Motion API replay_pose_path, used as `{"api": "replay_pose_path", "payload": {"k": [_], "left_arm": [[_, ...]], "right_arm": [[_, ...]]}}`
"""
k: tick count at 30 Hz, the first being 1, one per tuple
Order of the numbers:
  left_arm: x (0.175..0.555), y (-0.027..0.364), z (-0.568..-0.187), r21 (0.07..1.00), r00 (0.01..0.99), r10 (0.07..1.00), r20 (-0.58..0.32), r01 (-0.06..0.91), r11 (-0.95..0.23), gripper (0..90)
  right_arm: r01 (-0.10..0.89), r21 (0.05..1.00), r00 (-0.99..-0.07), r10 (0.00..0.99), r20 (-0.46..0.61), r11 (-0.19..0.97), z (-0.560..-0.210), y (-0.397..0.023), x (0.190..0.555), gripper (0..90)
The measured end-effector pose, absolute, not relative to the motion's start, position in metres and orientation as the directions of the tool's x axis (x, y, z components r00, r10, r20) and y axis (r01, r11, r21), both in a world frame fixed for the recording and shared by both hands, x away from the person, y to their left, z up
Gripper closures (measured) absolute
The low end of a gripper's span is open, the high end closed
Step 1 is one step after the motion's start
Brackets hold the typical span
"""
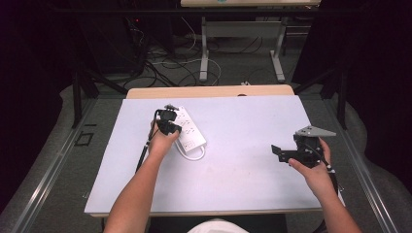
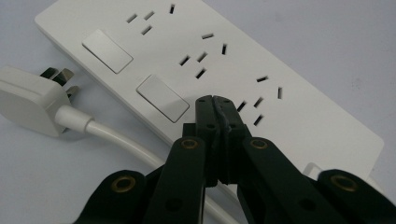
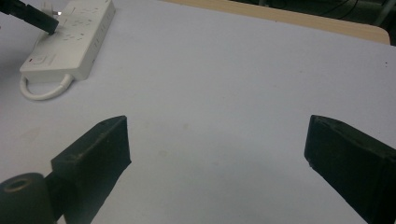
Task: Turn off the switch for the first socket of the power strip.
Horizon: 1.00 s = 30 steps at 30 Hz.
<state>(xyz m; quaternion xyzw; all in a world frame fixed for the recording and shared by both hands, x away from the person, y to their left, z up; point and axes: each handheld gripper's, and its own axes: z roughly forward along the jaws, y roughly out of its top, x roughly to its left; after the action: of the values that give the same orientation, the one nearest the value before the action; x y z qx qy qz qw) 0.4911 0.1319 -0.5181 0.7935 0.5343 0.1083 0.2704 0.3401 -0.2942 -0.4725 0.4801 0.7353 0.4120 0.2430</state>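
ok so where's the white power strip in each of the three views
High view: the power strip lies left of centre on the table, under the left tongs.
Left gripper view: it runs from upper left to lower right, with the shut tongs over its face.
Right gripper view: it sits in the top left corner.
Shared landmark: the white cord looping at one end.

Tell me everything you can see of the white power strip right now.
The power strip is a flat white plastic bar lying face up on the pale table, at an angle. Its top shows rows of socket slots and two rectangular rocker switches. A thick white cord loops from its near end, and its plug lies beside it, unplugged. The shut left gripper has its tips over the top, next to a switch; whether they touch it is unclear.
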Motion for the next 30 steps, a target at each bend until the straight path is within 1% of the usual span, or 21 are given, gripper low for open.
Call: {"api": "replay_pose_path", "payload": {"k": [2,6,25,30], "left_arm": [[0.4908,0.1315,-0.5200,0.553,0.410,0.908,-0.088,0.778,-0.298,90.0],[0.4909,0.1352,-0.5213,0.563,0.395,0.911,-0.115,0.782,-0.268,90.0],[0.4915,0.1360,-0.5200,0.550,0.377,0.919,-0.116,0.794,-0.257,90.0],[0.4906,0.1378,-0.5176,0.563,0.376,0.920,-0.115,0.788,-0.252,90.0]], "right_arm": [[0.506,0.839,-0.422,0.906,0.039,0.199,-0.4729,-0.2938,0.3403,6.2],[0.508,0.839,-0.418,0.908,0.043,0.194,-0.4720,-0.2939,0.3397,6.2],[0.510,0.839,-0.414,0.909,0.044,0.192,-0.4723,-0.2942,0.3399,6.2],[0.512,0.838,-0.412,0.910,0.048,0.188,-0.4721,-0.2939,0.3398,6.2]]}}
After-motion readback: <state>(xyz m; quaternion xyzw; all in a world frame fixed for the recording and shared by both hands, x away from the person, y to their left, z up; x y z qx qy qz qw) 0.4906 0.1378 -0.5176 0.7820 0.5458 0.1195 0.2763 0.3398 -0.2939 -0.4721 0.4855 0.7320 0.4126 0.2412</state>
